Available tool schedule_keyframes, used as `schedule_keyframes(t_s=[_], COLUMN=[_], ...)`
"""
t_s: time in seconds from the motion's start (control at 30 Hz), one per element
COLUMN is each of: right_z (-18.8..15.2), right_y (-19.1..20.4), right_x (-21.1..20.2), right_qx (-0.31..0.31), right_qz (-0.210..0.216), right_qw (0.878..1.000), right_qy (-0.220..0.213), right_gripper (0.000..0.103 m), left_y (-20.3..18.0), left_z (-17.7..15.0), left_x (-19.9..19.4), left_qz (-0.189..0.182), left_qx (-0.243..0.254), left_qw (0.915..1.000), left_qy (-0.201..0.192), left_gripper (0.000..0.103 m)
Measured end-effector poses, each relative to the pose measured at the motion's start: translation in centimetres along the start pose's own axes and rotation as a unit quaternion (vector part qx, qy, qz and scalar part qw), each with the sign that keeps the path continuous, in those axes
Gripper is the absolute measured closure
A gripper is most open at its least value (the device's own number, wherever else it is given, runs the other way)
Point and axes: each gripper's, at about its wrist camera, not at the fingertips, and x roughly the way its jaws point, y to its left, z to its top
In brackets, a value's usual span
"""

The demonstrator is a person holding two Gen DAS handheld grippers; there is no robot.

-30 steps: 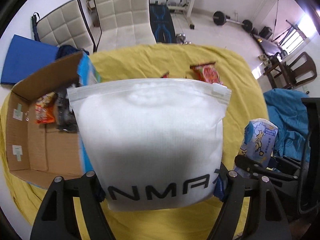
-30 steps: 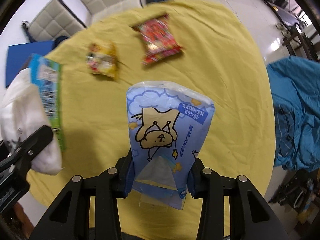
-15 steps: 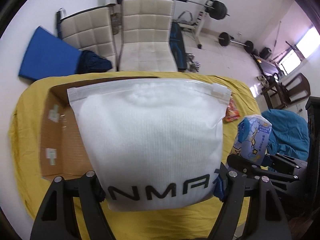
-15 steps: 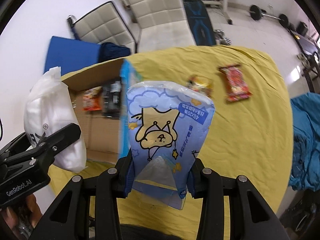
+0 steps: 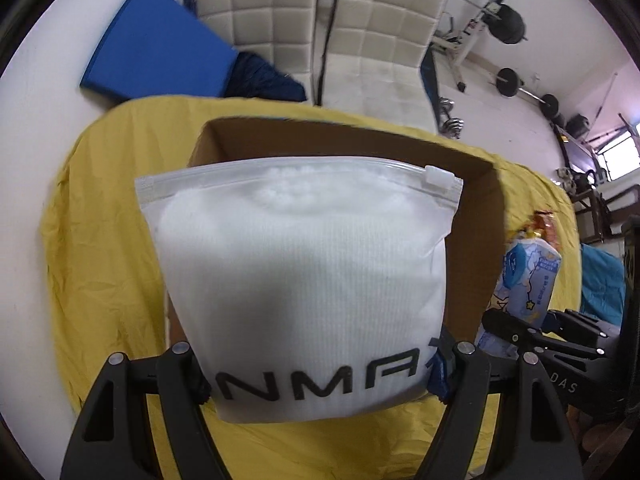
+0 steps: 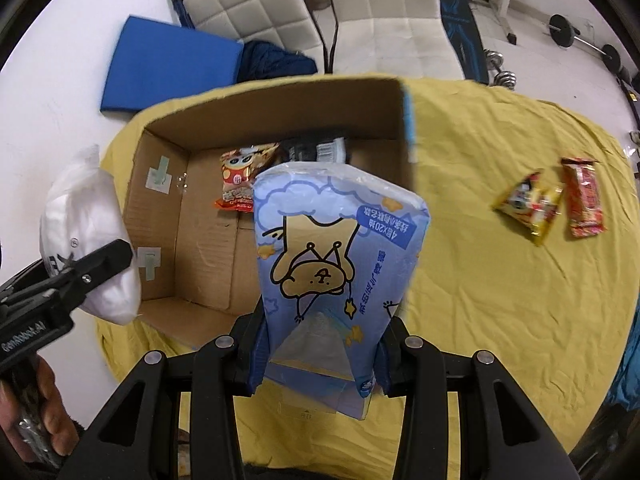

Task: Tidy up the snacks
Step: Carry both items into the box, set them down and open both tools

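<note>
My left gripper (image 5: 320, 376) is shut on a white zip bag (image 5: 300, 276) with black letters, held above the near edge of an open cardboard box (image 5: 476, 216). My right gripper (image 6: 320, 364) is shut on a blue tissue pack (image 6: 340, 256) with a cartoon animal, held in the air over the box's near right corner. The box (image 6: 204, 248) holds an orange-red snack pack (image 6: 240, 184) and a dark packet (image 6: 316, 148) at its far side. A yellow snack bag (image 6: 528, 208) and a red snack bag (image 6: 586, 196) lie on the yellow tablecloth (image 6: 500, 300) to the right.
Two white padded chairs (image 6: 380, 12) stand behind the table. A blue mat (image 6: 168, 64) and dark cloth lie on the floor at the left. Gym weights (image 5: 508, 80) are at the back right, a blue cloth (image 6: 628, 364) at the right edge.
Both grippers have swung left and up with their loads, from over the bare tablecloth to over the cardboard box. The box now lies straight ahead in both views.
</note>
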Motion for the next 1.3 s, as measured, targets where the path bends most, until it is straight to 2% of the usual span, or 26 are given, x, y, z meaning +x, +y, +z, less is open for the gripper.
schedule_keyframes(t_s=[0.2, 0.43, 0.67, 0.87, 1.1, 1.3], right_z=[1.3, 0.7, -0.1, -0.2, 0.1, 0.5], right_y=[2.4, 3.3, 3.3, 3.6, 4.1, 3.9], right_x=[5.1, 10.9, 15.2, 17.7, 18.7, 18.7], right_qx=[0.004, 0.013, 0.023, 0.022, 0.027, 0.035], right_qz=[-0.002, -0.009, -0.018, -0.032, -0.039, -0.043], right_qw=[0.999, 0.996, 0.992, 0.989, 0.988, 0.987], right_qy=[0.037, 0.083, 0.125, 0.145, 0.149, 0.149], right_gripper=[0.059, 0.059, 0.059, 0.057, 0.054, 0.044], left_y=[2.0, 2.9, 2.4, 1.4, 1.3, 1.5], left_z=[0.8, 2.5, 4.9, 5.7, 6.4, 7.1], left_x=[3.9, 9.0, 12.0, 13.9, 14.8, 14.8], left_qz=[0.009, 0.027, 0.046, 0.034, 0.026, 0.028], left_qx=[-0.005, 0.0, 0.022, 0.033, 0.032, 0.035], left_qw=[0.9992, 0.9964, 0.9939, 0.9917, 0.9905, 0.988], left_qy=[0.039, 0.08, 0.097, 0.119, 0.131, 0.148], left_gripper=[0.027, 0.027, 0.027, 0.027, 0.025, 0.025])
